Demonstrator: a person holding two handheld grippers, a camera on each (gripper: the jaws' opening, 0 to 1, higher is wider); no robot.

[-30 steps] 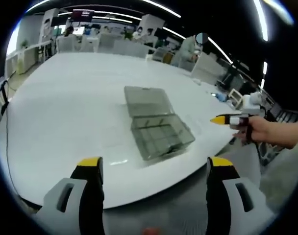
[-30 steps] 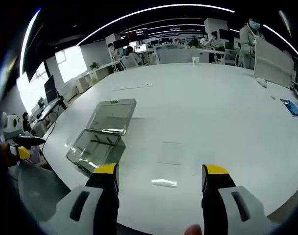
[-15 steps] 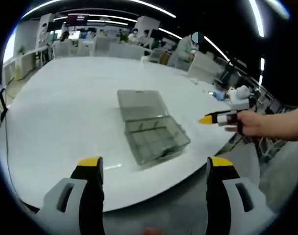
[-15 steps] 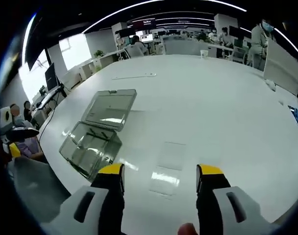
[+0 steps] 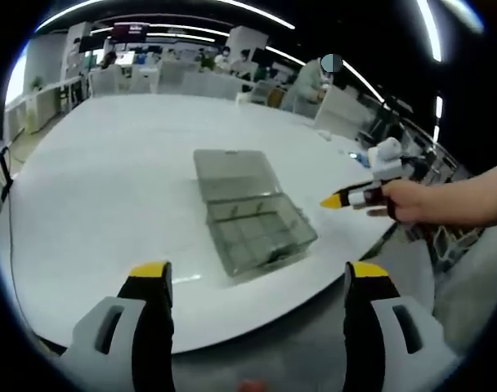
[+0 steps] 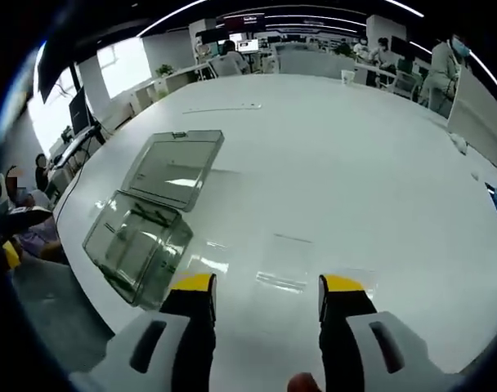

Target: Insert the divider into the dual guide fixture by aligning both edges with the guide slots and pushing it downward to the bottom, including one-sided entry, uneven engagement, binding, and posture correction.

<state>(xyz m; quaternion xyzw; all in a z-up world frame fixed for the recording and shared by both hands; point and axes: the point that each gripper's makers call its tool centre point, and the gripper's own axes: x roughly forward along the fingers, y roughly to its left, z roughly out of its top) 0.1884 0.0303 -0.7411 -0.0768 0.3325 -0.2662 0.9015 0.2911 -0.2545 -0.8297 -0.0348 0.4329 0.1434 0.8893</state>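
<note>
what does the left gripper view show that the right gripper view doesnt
The left gripper view alone shows the left claw, open at the bottom, and the right claw coming in from the right, held in a person's hand.

The right gripper view alone shows the right claw's own open jaws from behind, and a thin clear divider lying flat on the table just ahead of them.

Both show the white table and the clear plastic box with its lid folded open.

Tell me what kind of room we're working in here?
Most likely an open-plan office: a big white table holding the clear compartment box, monitors and seated people behind it, long strip lights overhead.
</note>
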